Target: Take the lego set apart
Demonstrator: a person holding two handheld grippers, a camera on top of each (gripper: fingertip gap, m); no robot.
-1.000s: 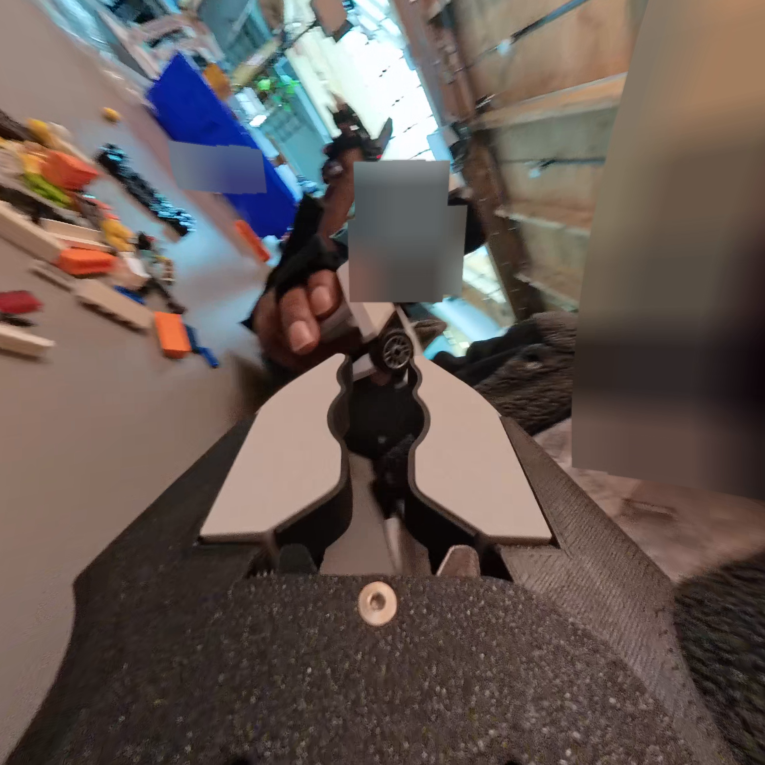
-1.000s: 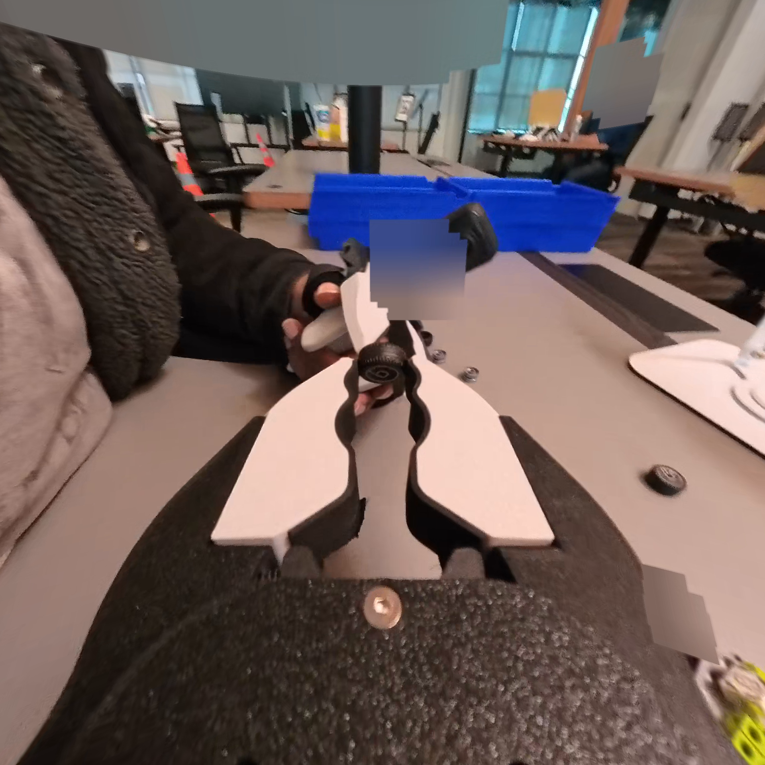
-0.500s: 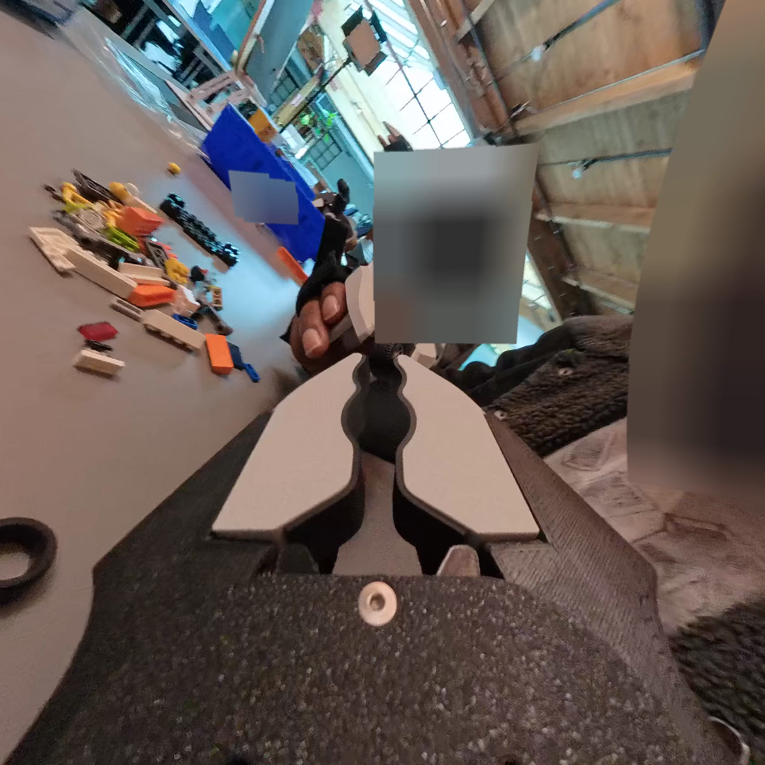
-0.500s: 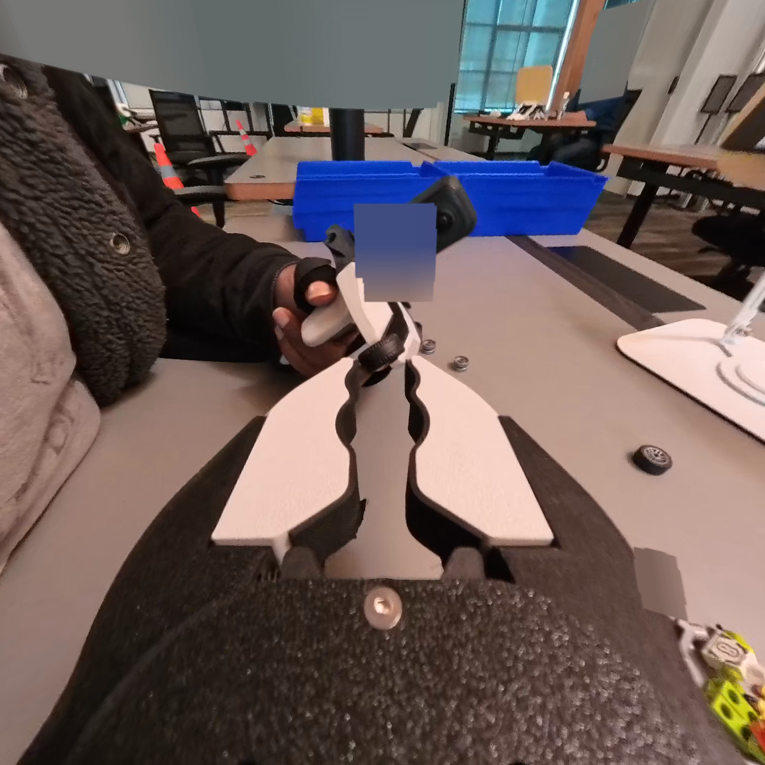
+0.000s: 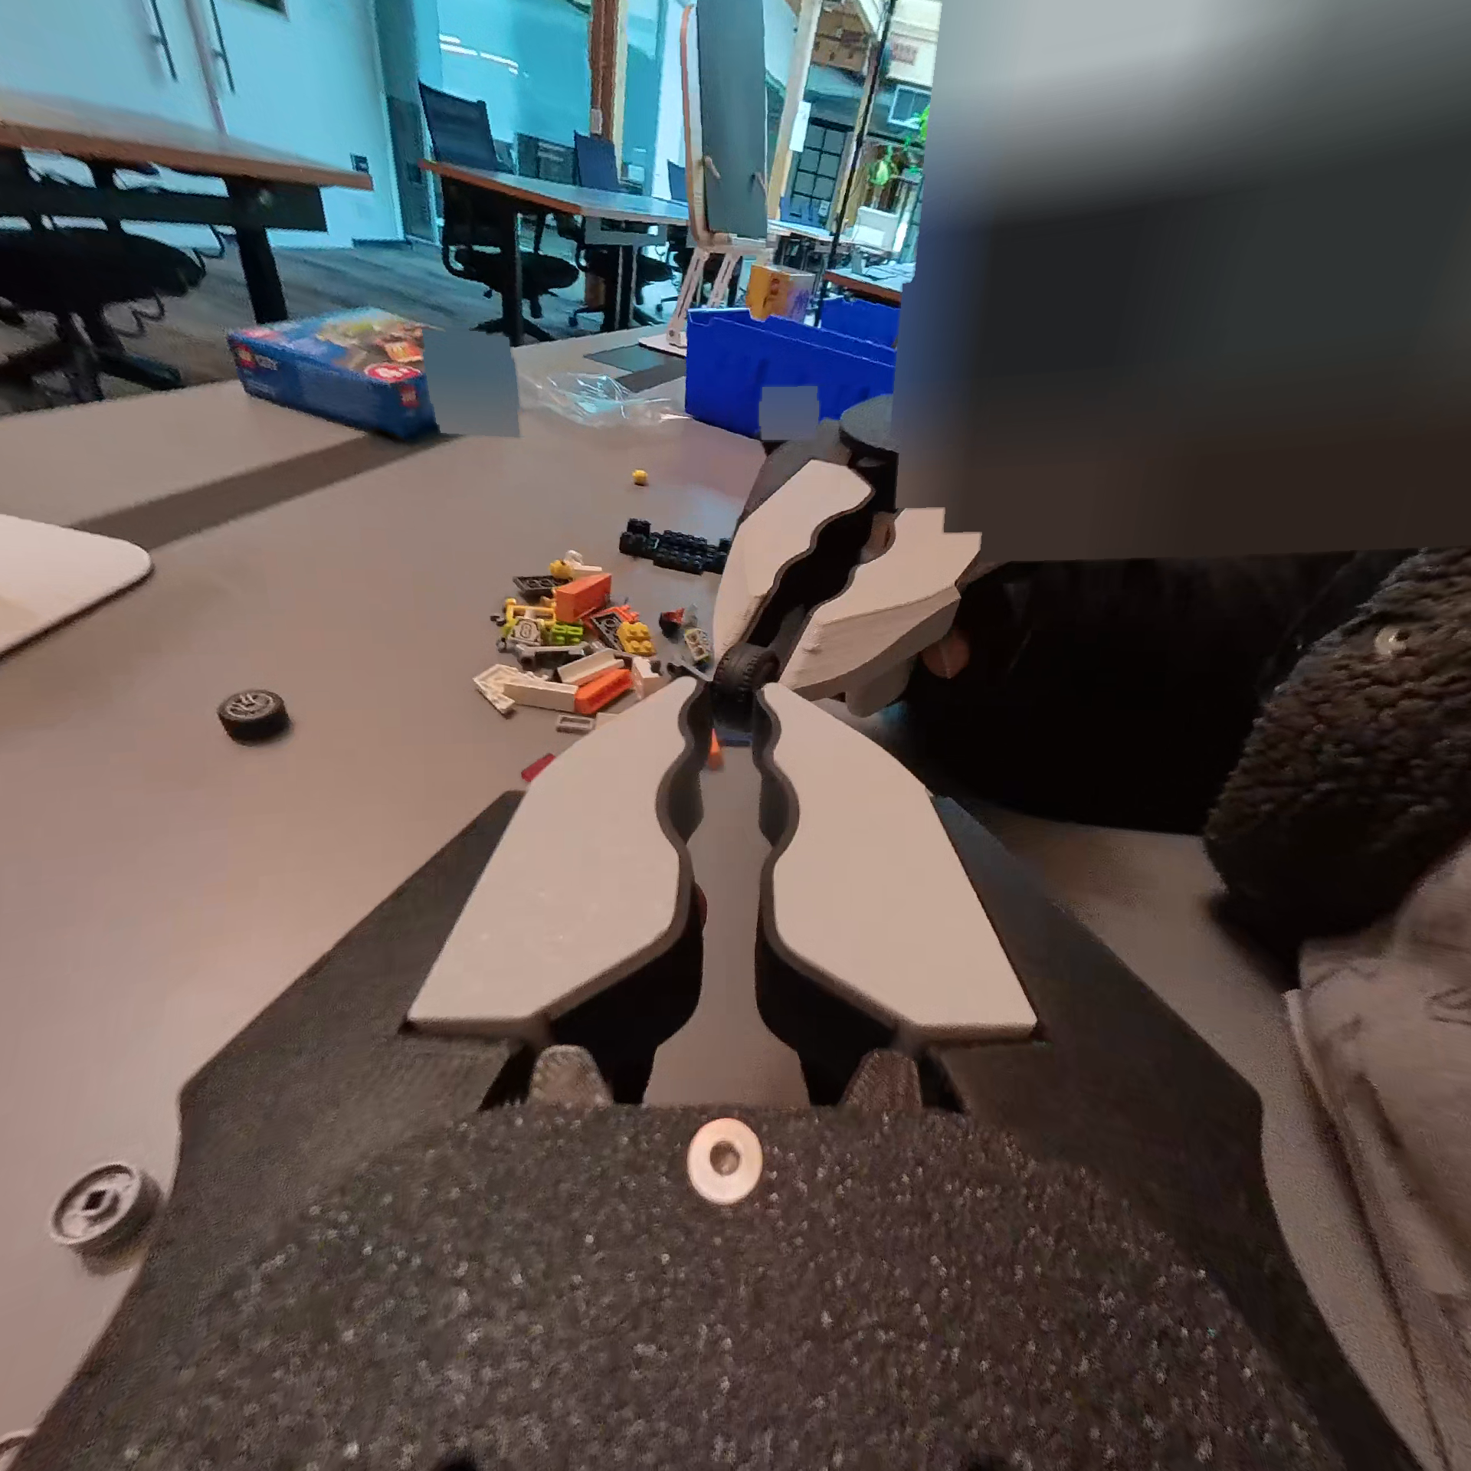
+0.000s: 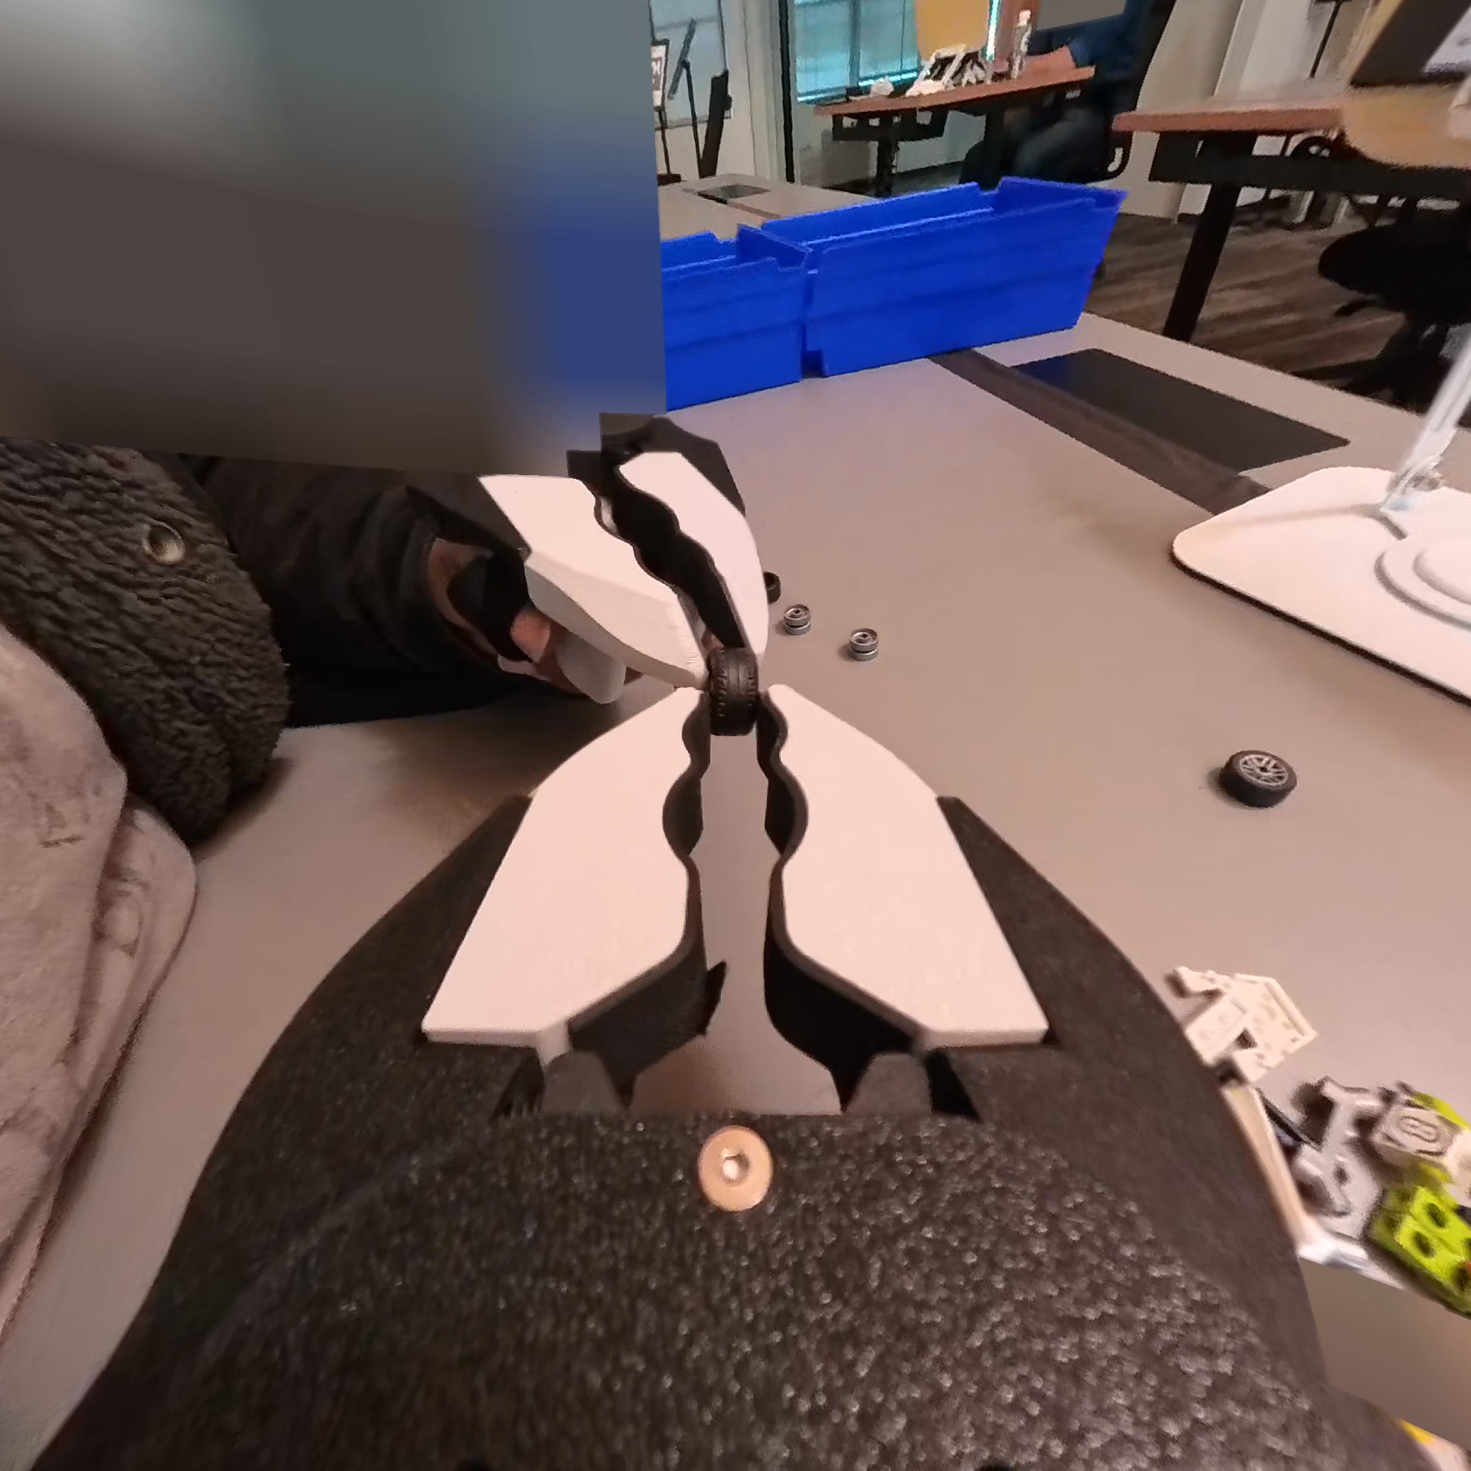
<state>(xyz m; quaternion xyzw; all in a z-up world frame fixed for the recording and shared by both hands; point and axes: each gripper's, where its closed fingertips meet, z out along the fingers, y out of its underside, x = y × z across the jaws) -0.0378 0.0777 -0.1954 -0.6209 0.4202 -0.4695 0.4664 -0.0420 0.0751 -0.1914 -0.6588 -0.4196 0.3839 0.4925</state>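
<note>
A small black lego wheel [image 5: 736,676] is pinched between the tips of both grippers, which meet nose to nose just above the grey table [image 5: 318,796]. My left gripper [image 5: 726,704] is shut on the wheel. My right gripper [image 5: 756,657] comes in from the far right, and a gloved hand holds it. In the right wrist view the wheel [image 6: 731,688] sits between the right gripper's [image 6: 731,708] tips. The left gripper [image 6: 720,649] touches it from the far side. I cannot tell which part of the wheel each one grips.
A pile of loose lego pieces [image 5: 573,637] lies ahead on the left, with a black strip [image 5: 676,545] behind it. A loose wheel [image 6: 1262,780], two grey hubs [image 6: 864,643] and a tyre lie on the table. Blue bins [image 6: 915,286], a lego box [image 5: 334,366] and a white stand base [image 6: 1313,557] stand around. Both grippers' tips are close together, under 4 cm apart.
Both grippers have come down close to the table, still pinching the wheel between them. The left wrist view has swung from tilted to level, and the wheel has turned edge-on.
</note>
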